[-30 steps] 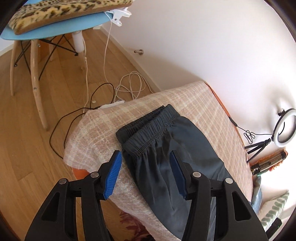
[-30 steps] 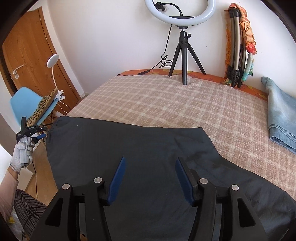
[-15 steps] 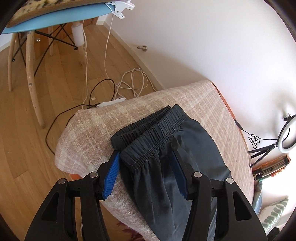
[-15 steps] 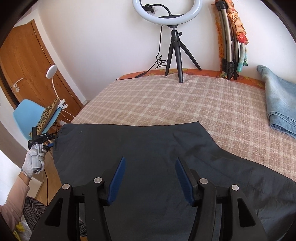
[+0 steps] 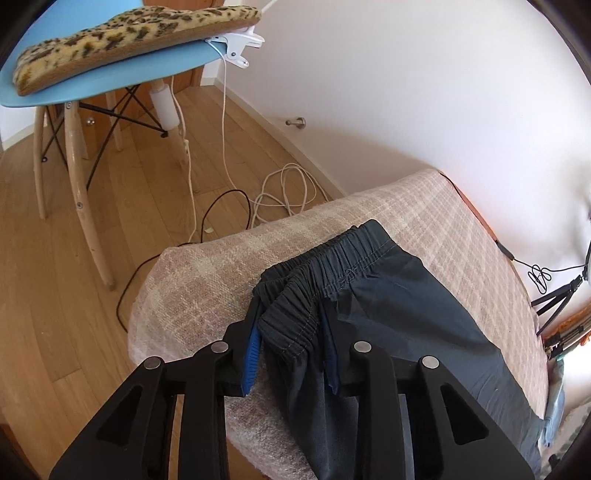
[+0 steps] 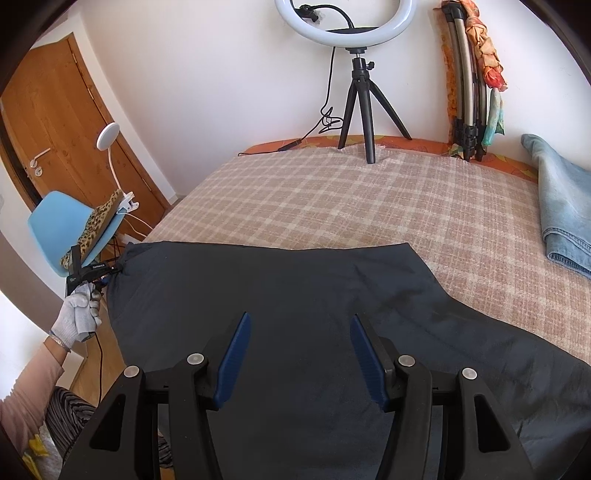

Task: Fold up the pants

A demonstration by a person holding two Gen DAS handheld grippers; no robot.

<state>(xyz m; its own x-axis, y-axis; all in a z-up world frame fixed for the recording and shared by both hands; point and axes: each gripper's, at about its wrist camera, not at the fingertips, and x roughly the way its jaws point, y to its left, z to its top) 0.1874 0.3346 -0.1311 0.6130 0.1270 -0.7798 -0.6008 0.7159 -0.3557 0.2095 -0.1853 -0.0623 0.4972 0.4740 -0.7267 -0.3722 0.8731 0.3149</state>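
Now jaws closing on waistband point(image 5: 295, 317).

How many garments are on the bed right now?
2. The dark pants lie spread along the near edge of the bed. Folded blue jeans lie at the far right edge, running out of frame. Others could be outside the view.

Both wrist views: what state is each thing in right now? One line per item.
Left claw: closing, bunched waistband corner between its pads.
Right claw: open, hovering over the fabric, gripping nothing.
Dark pants: spread flat on the bed, waistband gathered at the near corner.
Jeans: folded, lying on the plaid bedspread.
Ring light: lit, standing on its tripod.
Door: closed.
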